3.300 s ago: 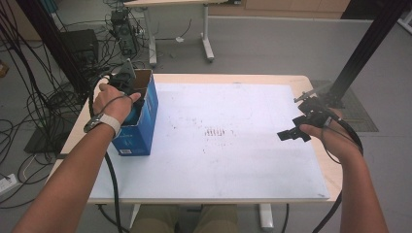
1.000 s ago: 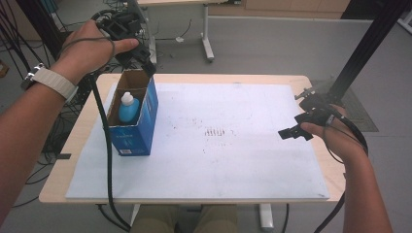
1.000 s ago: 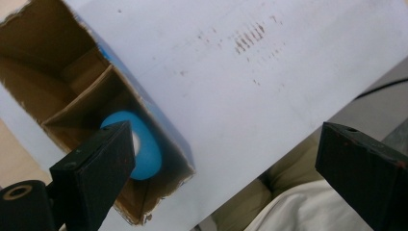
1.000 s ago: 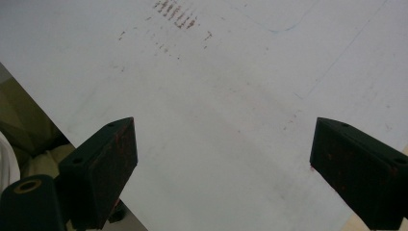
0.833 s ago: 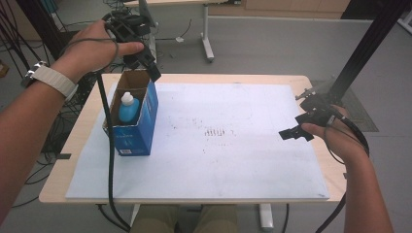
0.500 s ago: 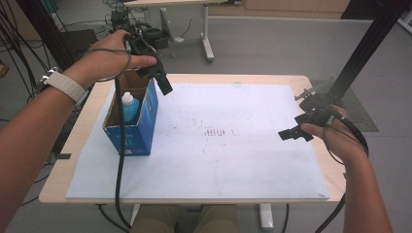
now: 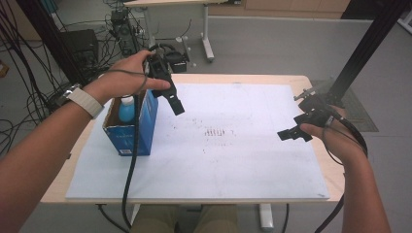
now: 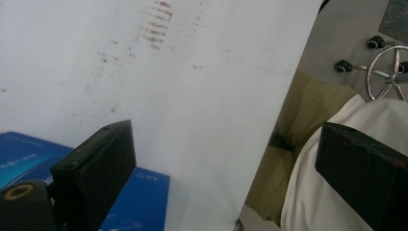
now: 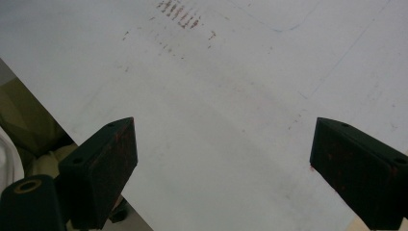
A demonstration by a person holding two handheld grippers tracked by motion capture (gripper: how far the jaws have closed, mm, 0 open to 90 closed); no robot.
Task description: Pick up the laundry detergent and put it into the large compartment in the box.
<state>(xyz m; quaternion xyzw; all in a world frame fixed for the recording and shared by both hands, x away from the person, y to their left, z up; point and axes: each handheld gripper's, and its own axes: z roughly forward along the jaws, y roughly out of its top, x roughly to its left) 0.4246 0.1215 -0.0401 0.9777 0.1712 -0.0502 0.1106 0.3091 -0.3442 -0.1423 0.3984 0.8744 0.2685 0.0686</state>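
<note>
An open blue cardboard box [image 7: 130,138] stands on the left part of the white sheet [image 7: 233,160]. Inside it a blue bottle with a white cap [image 7: 127,108] stands upright. My left gripper [image 7: 172,99] hangs in the air just right of the box's top edge, tilted down toward the sheet. Its jaws stand wide apart and hold nothing. In the left gripper view the left gripper [image 8: 226,139] looks past the box's corner [image 8: 144,192] onto the sheet. My right gripper [image 7: 291,134] hovers low over the sheet's right side. In its own view the right gripper [image 9: 223,125] is open and empty.
The sheet covers most of a wooden table [image 7: 272,78]. Faint reddish marks [image 7: 214,132] lie at its middle. Cables and equipment [image 7: 121,29] crowd the floor at the back left. A black post [image 7: 359,53] rises at the right. A chair base [image 8: 389,62] stands on the floor.
My left gripper rose out of the box, leaving the bottle standing in it, then swung right and down beside the box's top edge. The right gripper has stayed put.
</note>
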